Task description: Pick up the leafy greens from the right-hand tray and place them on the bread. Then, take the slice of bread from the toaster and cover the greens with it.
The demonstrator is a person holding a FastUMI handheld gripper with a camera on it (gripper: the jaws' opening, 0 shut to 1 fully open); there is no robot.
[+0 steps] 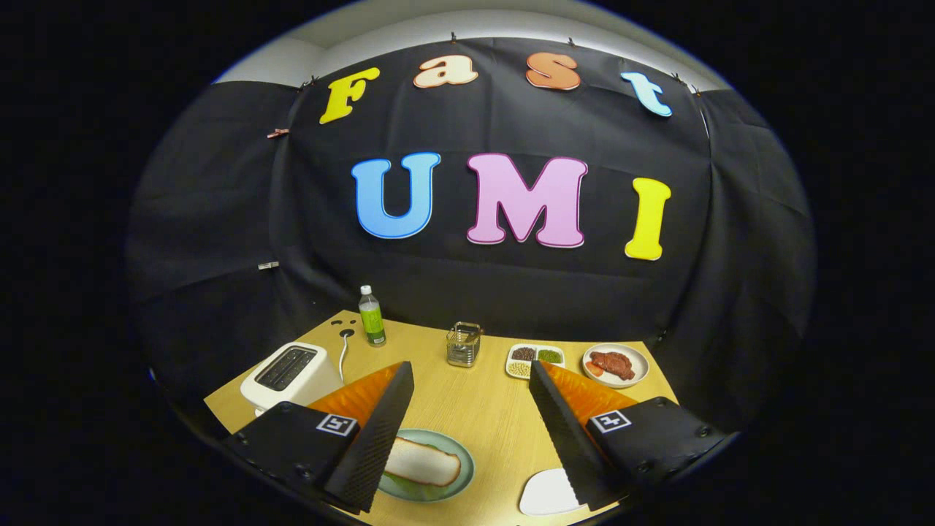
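Ribbed fingers of hand-held gripper (467,372) spread wide, empty, above round plate (462,447) with oblong bread slice (424,462), boxy white toaster (291,372) beside.

Tool (467,372) held level, fingers (380,431) spread wide apart, gripping nothing, tips pointing forward

Cloth-walled booth (219,219), mock kitchen table (475,409)

Your left finger (372,431) covers one end of the pale bread slice (424,462) and part of its round green plate (462,447). The flat white tray (546,493) is half hidden behind your right finger (566,431). The compartmented dish's (535,359) contents are too small to identify.
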